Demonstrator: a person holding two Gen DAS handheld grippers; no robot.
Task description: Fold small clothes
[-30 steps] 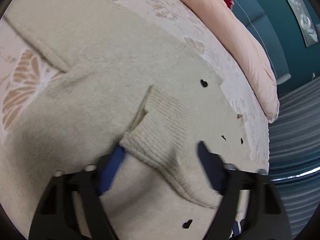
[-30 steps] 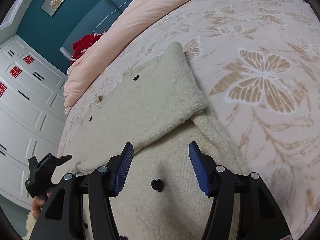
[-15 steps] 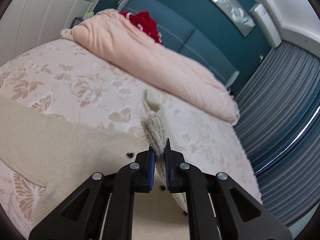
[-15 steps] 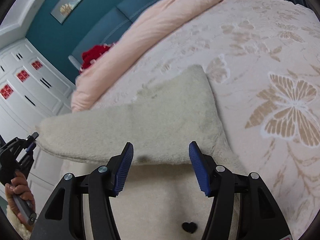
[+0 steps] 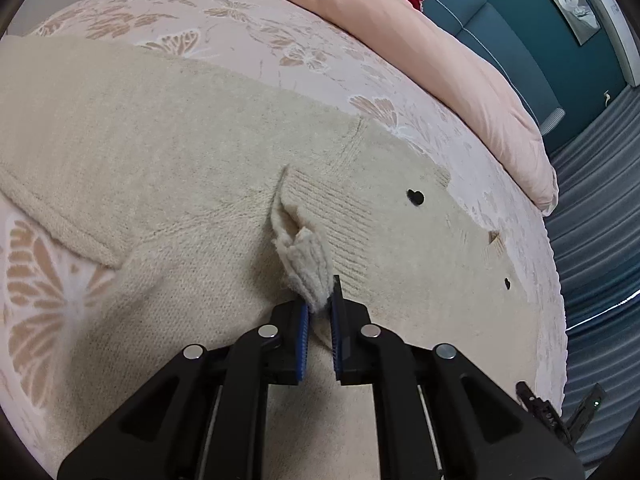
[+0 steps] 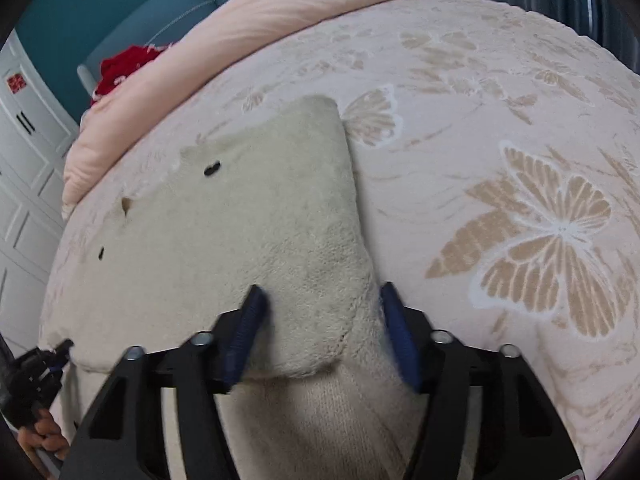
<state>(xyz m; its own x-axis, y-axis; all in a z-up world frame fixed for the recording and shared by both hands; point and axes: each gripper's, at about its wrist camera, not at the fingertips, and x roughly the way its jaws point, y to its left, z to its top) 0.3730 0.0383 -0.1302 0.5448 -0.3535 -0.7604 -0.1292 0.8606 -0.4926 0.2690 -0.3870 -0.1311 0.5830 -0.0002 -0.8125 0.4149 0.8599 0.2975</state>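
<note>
Your left gripper has its jaws pinched together on a bunched bit of the cream sweater, right at the ribbed cuff of a sleeve that's folded across the body; the fabric stands up in a small fuzzy tuft between the blue pads. The sweater lies spread on the bed, over a pale bedspread w/ tan butterfly print, and small black heart marks dot the knit. Your right gripper has its jaws wide apart, straddling the near end of a folded-over fleecy panel of the same sweater; left pad sits on or just above the fabric, right pad is at the panel's edge, next to the bedspread. Can't tell if either pad actually presses down, since that view is a bit blurred. A big butterfly motif is just to the right of the sweater. A rolled pink duvet runs along the far side of the bed, w/ something red behind it, near the teal headboard. At the lower left of the right wrist view your left hand shows, gripping its tool.
</note>
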